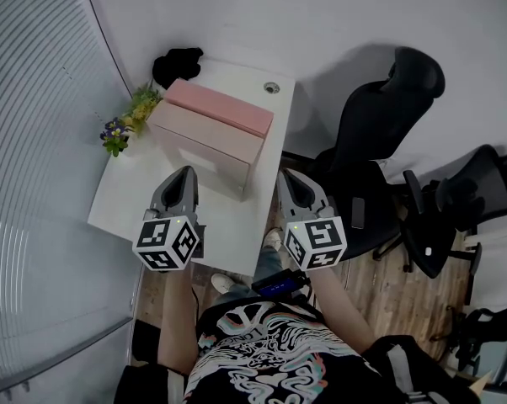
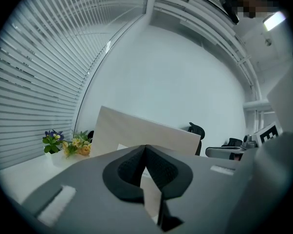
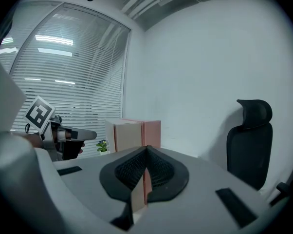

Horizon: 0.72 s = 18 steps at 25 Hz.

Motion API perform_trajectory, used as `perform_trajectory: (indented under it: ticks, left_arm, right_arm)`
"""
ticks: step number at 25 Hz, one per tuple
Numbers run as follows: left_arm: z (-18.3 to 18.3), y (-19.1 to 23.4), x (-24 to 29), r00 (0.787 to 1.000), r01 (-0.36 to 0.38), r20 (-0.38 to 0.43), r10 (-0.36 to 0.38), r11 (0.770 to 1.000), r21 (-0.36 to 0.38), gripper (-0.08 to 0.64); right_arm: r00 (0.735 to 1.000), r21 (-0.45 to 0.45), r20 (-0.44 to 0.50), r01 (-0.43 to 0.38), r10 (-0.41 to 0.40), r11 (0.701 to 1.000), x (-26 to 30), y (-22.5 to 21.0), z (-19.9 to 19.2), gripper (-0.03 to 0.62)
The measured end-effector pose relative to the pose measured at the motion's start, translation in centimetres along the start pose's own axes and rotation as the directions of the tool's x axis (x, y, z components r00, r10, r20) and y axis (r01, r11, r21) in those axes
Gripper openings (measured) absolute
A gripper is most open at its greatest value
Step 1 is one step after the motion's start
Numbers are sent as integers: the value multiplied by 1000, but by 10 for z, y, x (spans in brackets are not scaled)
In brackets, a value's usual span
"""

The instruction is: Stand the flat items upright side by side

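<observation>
The beige box [image 1: 205,148] and pink box [image 1: 222,108] are standing upright, side by side, on the table [image 1: 127,194]. The left gripper [image 1: 184,175] and right gripper [image 1: 289,180] are hovering just short of the boxes, jaws closed and empty. Placement is appearing complete; the next move is likely a clear retraction.

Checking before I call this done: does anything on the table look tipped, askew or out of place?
Nothing stands out. The beige box and the pink box stand upright, side by side against each other, on the white table. The flowers sit at its left edge.
</observation>
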<state>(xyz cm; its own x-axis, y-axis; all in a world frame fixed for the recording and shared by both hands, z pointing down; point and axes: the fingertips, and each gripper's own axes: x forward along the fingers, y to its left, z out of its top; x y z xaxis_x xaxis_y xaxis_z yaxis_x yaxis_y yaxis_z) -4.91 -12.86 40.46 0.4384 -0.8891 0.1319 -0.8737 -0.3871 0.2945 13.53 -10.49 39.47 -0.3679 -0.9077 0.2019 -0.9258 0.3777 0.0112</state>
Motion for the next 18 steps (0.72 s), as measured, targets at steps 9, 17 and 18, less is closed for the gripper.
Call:
perform_trajectory:
  ticks: [9,17,18]
  left_arm:
    - [-5,-4,1,1000,10,-12,-10,1000,-11,-2]
    - [-10,-5,2,1000,12,-19,-12,1000,-15,-2]
    - [-11,-4,2,1000,12,-21,-12,1000,-16,-2]
  right_arm:
    - [1000,-1,-7,0,0,1000,-1,-2,-2,-1]
    - [1000,-7,-7,1,-1,1000,0,-4,-5,-2]
    - [1000,-7,-8,0,0,1000,0,-4,-5,-2]
